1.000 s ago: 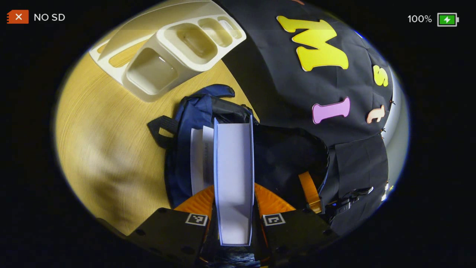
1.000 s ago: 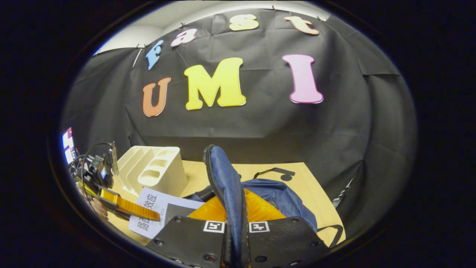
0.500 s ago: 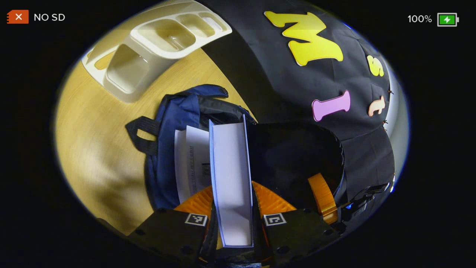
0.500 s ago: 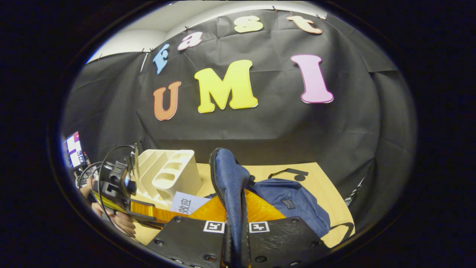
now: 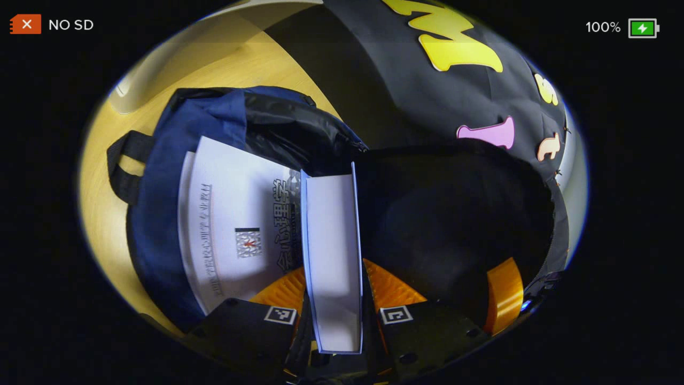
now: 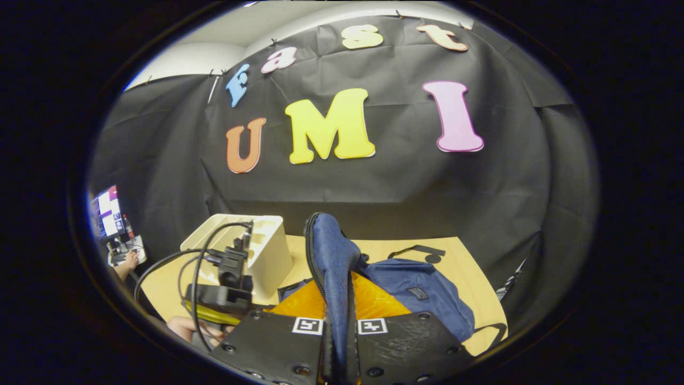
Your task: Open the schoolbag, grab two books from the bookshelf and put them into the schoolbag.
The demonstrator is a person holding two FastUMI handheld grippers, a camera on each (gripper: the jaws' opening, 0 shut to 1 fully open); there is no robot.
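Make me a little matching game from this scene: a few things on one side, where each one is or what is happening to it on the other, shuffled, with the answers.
Things:
1. second book
2. first book
3. bag flap
4. white bookshelf

States:
A. lying flat inside the open schoolbag
B. standing on the wooden table, no books seen in it
C. clamped edge-on by the left gripper
D. pinched and lifted by the right gripper

Pairs: 1-C, 2-A, 3-D, 4-B

Black cloth wall behind wooden table
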